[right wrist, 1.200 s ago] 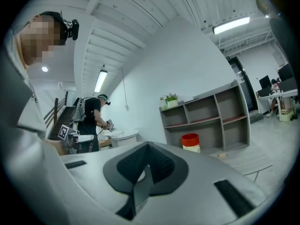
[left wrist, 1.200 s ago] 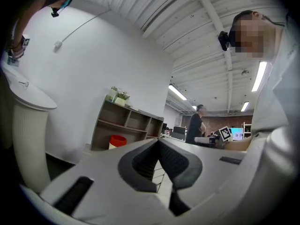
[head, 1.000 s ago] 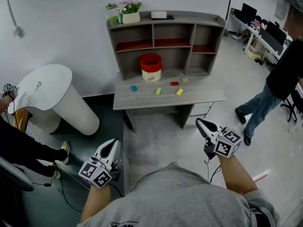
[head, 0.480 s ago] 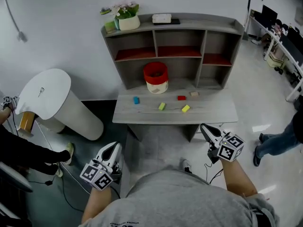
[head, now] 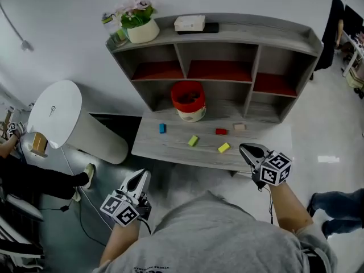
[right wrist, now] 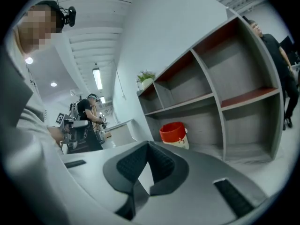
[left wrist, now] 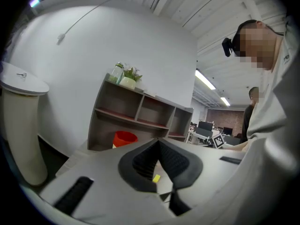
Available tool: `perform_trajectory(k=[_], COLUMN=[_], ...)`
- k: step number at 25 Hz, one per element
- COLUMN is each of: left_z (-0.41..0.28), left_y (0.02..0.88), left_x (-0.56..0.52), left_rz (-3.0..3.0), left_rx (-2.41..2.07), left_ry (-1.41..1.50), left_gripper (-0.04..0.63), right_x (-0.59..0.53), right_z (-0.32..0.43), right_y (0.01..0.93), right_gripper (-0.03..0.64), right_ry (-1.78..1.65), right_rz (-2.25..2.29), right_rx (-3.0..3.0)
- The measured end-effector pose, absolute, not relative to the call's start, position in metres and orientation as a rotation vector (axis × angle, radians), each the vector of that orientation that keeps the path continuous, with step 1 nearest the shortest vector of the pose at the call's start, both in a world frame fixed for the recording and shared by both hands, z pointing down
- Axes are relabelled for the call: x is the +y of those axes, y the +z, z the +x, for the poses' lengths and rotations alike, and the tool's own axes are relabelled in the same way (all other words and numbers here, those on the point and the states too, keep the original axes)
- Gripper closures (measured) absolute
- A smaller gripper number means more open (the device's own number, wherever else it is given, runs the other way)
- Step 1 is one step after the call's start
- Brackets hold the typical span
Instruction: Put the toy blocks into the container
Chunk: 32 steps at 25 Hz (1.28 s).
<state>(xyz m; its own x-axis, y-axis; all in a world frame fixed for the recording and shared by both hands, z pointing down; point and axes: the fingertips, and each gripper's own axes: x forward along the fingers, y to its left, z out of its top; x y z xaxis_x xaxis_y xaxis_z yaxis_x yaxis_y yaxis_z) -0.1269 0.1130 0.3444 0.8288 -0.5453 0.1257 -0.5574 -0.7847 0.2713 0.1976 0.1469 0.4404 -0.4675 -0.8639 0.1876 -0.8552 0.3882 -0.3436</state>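
Left gripper (head: 141,175): clenched, empty, held low just short of the desk's (head: 165,148) front-left corner, pointing roughly level.
Right gripper (head: 247,148): clenched, empty, at the desk's front edge near the yellow block (head: 224,147).
Toy blocks (head: 193,140): scattered on the desk before the red container (head: 188,98).

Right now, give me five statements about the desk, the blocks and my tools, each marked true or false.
1. Five blocks lie on the desk. True.
2. The red container stands on the top shelf. False: it stands on the desk, under the middle compartment.
3. The right tool grips the yellow block. False: its jaws are shut and empty; that block lies on the desk.
4. A potted plant stands atop the shelf unit. True.
5. The blue block lies leftmost. True.
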Motion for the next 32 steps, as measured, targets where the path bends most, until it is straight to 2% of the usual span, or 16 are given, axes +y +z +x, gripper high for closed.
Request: perform_trajectory(k=[7,13,18,22,28,32], left_z=[-0.108,-0.104,-0.084,-0.073,0.001,-0.005], left_y=[0.376,0.414,0.430,0.439,0.446,0.464], left_x=[0.048,-0.033,-0.083,-0.101,-0.137,-0.126], left_rz=[2.681,2.651,2.728,2.715,2.743,2.669], left_rx=[-0.752,-0.535,-0.230,-0.179,-0.146,-0.303], left_ry=[0.092,0.066,0.172,0.230,0.216,0.299], left_gripper=[0.565,0.565,0.565,0.565,0.565,0.565], right_x=[0.093,0.050,0.023,0.018,0.014,0.006], right_z=[0.186,0.173,0.180,0.177,0.266,0.287], right_y=[0.490,0.508,0.520,0.534,0.552,0.589], right_gripper=[0.595,0.595,0.594,0.594,0.594,0.592], right_ry=[-0.734,-0.797,-0.898,-0.962,-0.897,-0.919], right_rz=[-1.626,-1.822,-2.054,-2.080,-2.212,-2.090], right_rx=[2.647,2.577,2.447,2.467,2.608,2.948])
